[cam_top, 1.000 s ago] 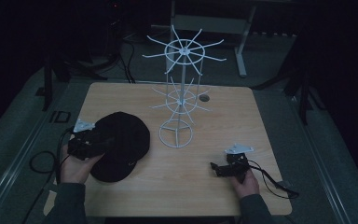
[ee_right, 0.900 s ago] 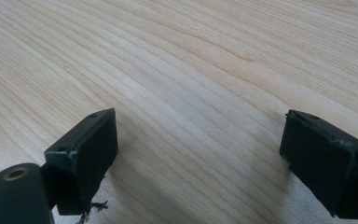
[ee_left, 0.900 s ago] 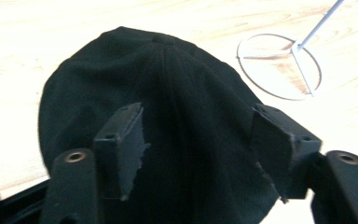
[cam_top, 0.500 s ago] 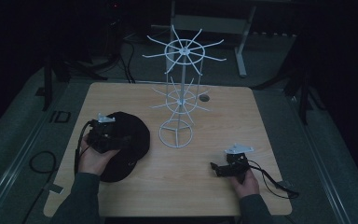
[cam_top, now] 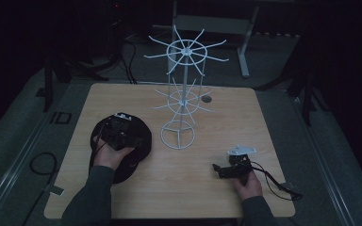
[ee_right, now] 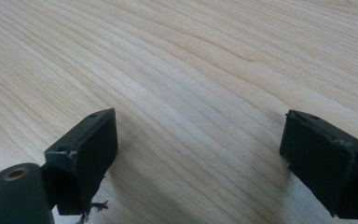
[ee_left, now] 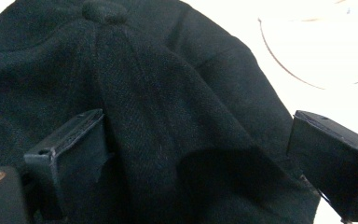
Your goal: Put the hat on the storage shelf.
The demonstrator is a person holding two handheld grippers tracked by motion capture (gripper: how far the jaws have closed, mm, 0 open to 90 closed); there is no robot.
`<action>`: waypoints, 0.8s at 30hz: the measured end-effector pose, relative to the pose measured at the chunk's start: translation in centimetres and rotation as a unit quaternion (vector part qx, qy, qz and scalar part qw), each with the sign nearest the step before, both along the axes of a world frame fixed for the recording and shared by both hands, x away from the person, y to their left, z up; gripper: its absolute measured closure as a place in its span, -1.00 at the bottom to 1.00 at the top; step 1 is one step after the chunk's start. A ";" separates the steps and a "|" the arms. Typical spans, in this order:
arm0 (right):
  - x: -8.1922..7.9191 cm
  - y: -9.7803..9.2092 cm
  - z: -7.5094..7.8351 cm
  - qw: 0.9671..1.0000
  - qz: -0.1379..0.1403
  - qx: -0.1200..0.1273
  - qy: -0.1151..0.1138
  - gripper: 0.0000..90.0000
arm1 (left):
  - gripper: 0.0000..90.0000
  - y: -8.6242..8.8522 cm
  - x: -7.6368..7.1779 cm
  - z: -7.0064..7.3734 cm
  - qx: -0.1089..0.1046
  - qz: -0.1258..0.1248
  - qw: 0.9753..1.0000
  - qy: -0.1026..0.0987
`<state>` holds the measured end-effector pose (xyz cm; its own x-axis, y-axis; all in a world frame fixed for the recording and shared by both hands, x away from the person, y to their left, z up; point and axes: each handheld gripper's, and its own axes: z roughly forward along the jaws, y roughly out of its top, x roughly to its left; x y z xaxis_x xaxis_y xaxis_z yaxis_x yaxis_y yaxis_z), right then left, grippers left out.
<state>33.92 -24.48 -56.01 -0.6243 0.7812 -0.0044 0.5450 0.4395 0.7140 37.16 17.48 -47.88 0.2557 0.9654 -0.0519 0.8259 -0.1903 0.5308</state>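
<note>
we hold the left gripper (ee_left: 196, 154) open astride the cap (ee_left: 158, 93), ready to pinch it and lift toward the rack (cam_top: 184, 89); the right gripper (ee_right: 200, 158) rests open on the table (ee_right: 191, 56).

Left black two-jaw gripper (cam_top: 119, 133): jaws spread wide, pointing down. Right black two-jaw gripper (cam_top: 220, 170): jaws spread wide, held low.

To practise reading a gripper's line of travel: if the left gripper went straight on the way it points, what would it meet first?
Most likely the black cap: the left gripper has its jaws open right over the cloth, though whether they touch it is unclear.
</note>
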 end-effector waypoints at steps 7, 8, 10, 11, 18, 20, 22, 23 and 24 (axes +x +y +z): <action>0.0 0.0 0.0 1.000 0.000 0.000 0.000 -0.76 | -0.68 0.0 0.3 -0.8 0.020 0.022 0.999 0.022; 0.0 0.0 0.0 1.000 0.000 0.000 0.000 -0.76 | -0.68 0.2 0.3 -0.9 0.021 0.025 0.999 0.028; 0.0 0.0 0.0 1.000 0.000 0.000 0.000 -0.76 | -0.63 0.4 0.3 -1.3 0.025 0.035 0.998 0.041; 0.0 0.0 0.0 1.000 0.000 0.000 0.000 -0.76 | -0.52 0.6 0.2 -1.4 0.026 0.035 0.998 0.047; 0.0 0.0 0.0 1.000 0.000 0.000 0.000 -0.76 | -0.13 1.1 -0.2 -2.1 0.038 0.026 0.997 0.065; 0.0 0.0 0.0 1.000 0.000 0.000 0.000 -0.76 | 0.08 1.2 -0.3 -2.2 0.041 0.022 0.997 0.067; 0.0 0.0 0.0 1.000 0.000 0.000 0.000 -0.76 | 0.31 1.3 -0.3 -2.4 0.041 0.018 0.997 0.068; 0.0 0.0 0.0 1.000 0.000 0.000 0.000 -0.76 | 0.31 1.4 -0.4 -2.4 0.043 0.012 0.996 0.071; 0.0 0.0 0.0 1.000 0.000 0.000 0.000 -0.76 | 0.50 1.5 -0.4 -2.4 0.043 0.007 0.996 0.072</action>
<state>33.92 -24.47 -56.01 -0.6240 0.7814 -0.0043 0.5452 0.4393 0.7140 36.77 19.00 -50.30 0.2373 0.9714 -0.0041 0.8950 -0.2171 0.3896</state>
